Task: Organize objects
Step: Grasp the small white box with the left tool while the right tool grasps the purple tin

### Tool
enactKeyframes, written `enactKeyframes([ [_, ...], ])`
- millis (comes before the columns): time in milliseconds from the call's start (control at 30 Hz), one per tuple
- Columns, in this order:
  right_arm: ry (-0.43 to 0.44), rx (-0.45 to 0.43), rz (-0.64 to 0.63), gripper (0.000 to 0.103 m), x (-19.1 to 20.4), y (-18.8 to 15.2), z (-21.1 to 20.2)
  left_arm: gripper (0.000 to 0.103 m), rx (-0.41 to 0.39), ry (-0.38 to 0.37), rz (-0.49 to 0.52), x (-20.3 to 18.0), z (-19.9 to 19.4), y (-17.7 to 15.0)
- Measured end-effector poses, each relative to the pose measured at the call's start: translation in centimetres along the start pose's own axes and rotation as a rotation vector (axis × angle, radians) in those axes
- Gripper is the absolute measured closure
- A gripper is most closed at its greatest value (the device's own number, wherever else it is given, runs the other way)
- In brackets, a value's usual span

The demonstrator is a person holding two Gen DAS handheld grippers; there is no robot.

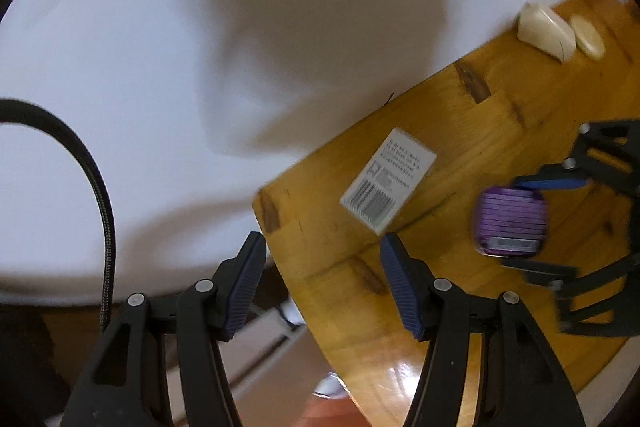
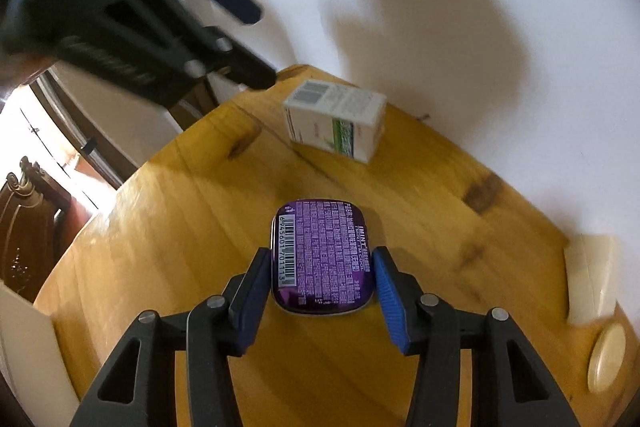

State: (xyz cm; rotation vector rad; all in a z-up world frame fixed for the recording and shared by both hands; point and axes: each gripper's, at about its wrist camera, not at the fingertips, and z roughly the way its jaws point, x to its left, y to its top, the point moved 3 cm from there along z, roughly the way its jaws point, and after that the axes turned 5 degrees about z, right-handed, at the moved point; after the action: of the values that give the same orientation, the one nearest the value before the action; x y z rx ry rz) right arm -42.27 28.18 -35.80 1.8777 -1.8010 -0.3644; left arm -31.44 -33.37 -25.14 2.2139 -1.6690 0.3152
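Purple mint tin point(image 2: 322, 257) sits between the right gripper's point(image 2: 322, 291) spread pads, unclamped; smooth metal could slip sideways on closing. Left gripper point(image 1: 322, 285), empty and apart, could bump the white box point(image 2: 334, 121) at 12 o'clock

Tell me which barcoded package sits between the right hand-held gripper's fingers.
The purple mint tin, flat on the wooden table between the right hand-held gripper. The white carton sits farther off near the wall.

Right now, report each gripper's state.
Left gripper: open, empty.
Right gripper: jaws around the purple tin, grip not confirmed.
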Motion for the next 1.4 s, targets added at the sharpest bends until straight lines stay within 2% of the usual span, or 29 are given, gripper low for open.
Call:
enactKeyframes([
  [100, 0.018, -0.003, 0.022, 0.052, -0.6, -0.9, -0.6, 0.039, -0.017, 0.027, 0.056, -0.3, 0.3, 0.7],
  [167, 0.024, -0.005, 0.031, 0.052, -0.8, -1.2, -0.8, 0.034, -0.021, 0.043, 0.07, -0.2, 0.6, 1.1],
  [333, 0.043, -0.019, 0.051, 0.052, -1.2, -1.5, -1.0, 0.034, 0.009, 0.007, 0.053, 0.4, 1.9, 1.6],
  [467, 0.053, -0.031, 0.057, 0.052, -0.8, -1.4, -2.0, 0.024, -0.004, 0.016, 0.058, 0.9, 2.5, 1.6],
  [567, 0.053, -0.038, 0.053, 0.052, -0.9, -1.4, -2.1, 0.019, -0.015, -0.033, 0.06, 1.1, 2.7, 1.6],
  [767, 0.045, -0.046, 0.041, 0.052, -0.7, -1.2, -2.1, 0.019, -0.003, -0.123, 0.094, 0.8, 3.9, 1.5],
  [1133, 0.042, -0.046, 0.052, 0.052, -1.0, -1.3, -2.6, 0.021, 0.016, -0.153, 0.134, -0.8, 6.6, 2.0],
  [1200, 0.044, -0.041, 0.058, 0.052, -1.1, -1.4, -2.8, 0.03, 0.01, -0.142, 0.145, -1.2, 6.8, 2.0],
  [1267, 0.046, -0.037, 0.068, 0.052, -1.4, -1.6, -3.0, 0.056, 0.014, -0.154, 0.154, -1.6, 7.0, 2.0],
  [1333, 0.046, -0.033, 0.084, 0.052, -1.7, -1.8, -3.3, 0.065, 0.009, -0.164, 0.152, -1.8, 6.9, 1.9],
  [1400, 0.044, -0.028, 0.104, 0.052, -1.9, -2.0, -3.4, 0.065, 0.004, -0.164, 0.148, -2.0, 6.8, 1.7],
])
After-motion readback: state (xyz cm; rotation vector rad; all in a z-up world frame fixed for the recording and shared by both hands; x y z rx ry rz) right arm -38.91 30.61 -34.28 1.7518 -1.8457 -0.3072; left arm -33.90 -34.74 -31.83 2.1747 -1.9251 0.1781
